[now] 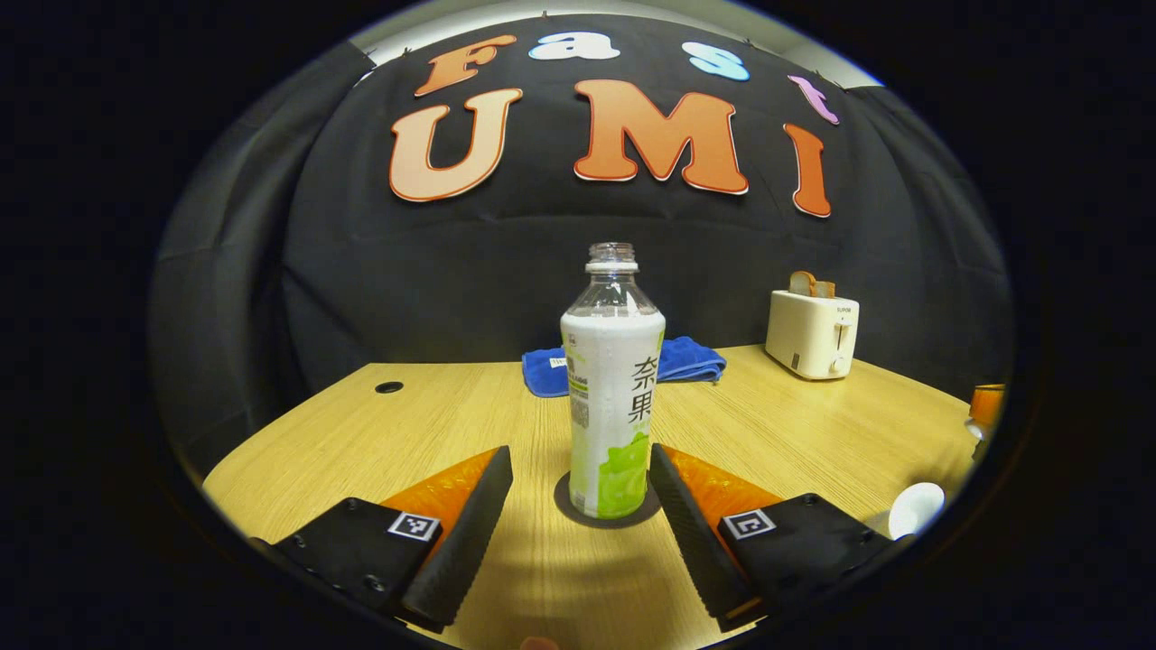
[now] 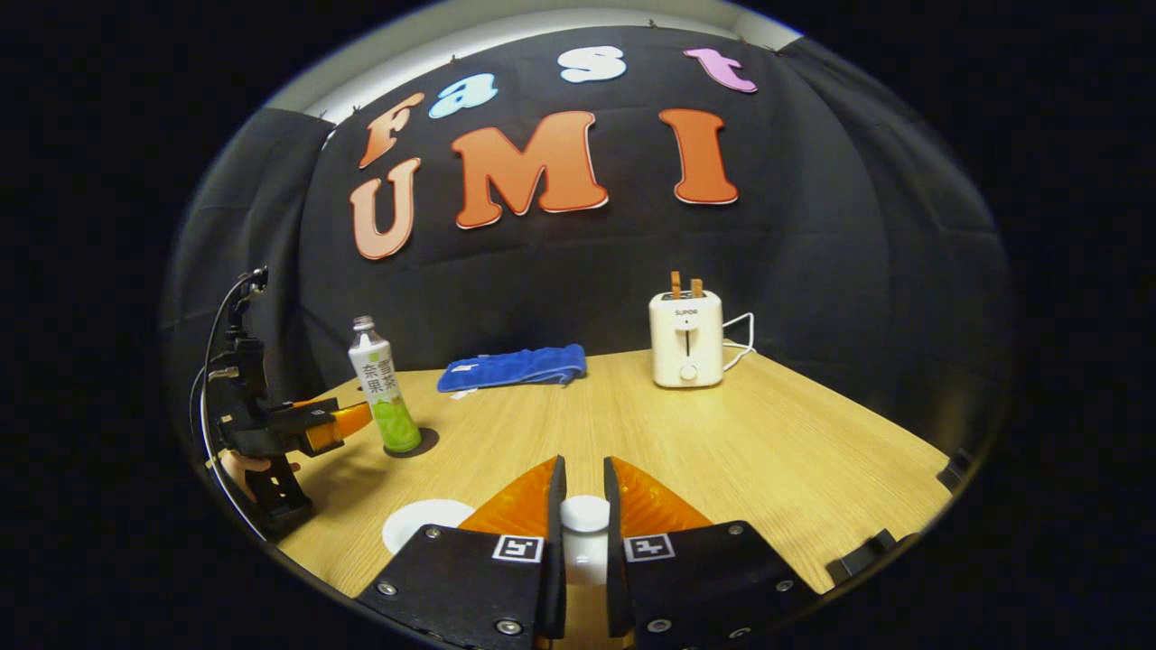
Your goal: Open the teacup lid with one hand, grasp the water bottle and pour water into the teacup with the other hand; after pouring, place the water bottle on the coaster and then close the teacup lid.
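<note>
Left gripper view: water bottle [image 1: 612, 397] stands upright on the coaster [image 1: 569, 510], long axis vertical, uncapped neck at 12 o'clock. We judge pouring done, lid closing left. Left gripper [image 1: 578, 506] spread open, flanking the bottle, not touching. Right gripper [image 2: 583, 506] clenched on the teacup lid [image 2: 584, 514]; teacup [image 2: 424, 524] at its 9 o'clock.

"SUPOR" on toaster [image 2: 686, 338], Chinese characters "奈雪果茶" on water bottle [image 2: 383, 386] label

Left gripper view faces the bottle [image 1: 612, 397] close ahead; right gripper view sees it farther left. Both share the toaster [image 1: 811, 333].
</note>
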Motion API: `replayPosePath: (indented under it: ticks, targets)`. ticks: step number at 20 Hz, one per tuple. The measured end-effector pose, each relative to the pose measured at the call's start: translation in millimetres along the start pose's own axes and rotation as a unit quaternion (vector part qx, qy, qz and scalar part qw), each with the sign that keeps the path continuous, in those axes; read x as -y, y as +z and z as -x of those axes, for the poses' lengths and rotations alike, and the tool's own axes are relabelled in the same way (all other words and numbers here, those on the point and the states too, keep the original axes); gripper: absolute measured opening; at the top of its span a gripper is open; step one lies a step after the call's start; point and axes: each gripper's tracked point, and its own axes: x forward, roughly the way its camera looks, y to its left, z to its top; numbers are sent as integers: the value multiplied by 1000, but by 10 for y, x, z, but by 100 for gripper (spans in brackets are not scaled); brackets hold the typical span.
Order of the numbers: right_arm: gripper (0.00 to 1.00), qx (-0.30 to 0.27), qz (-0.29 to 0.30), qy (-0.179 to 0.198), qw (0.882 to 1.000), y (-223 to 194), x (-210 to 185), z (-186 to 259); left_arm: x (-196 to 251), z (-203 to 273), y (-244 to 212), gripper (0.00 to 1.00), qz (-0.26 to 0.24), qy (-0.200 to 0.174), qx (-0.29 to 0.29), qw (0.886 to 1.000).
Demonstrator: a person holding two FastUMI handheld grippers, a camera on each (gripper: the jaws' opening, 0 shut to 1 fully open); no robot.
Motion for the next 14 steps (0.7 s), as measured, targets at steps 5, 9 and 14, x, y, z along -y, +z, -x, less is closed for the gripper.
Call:
replayPosePath:
  ticks: [5,9,14]
  targets:
    - [18,-13,24,51,998,-134,-502,-61,-225,376,96,98,11,27,17,999]
    - [18,-17,40,80,996,-221,-813,-99,-442,574,164,96,7,55,35,998]
    - [18,-24,56,94,994,-318,-1012,-178,-559,700,151,98,18,62,39,997]
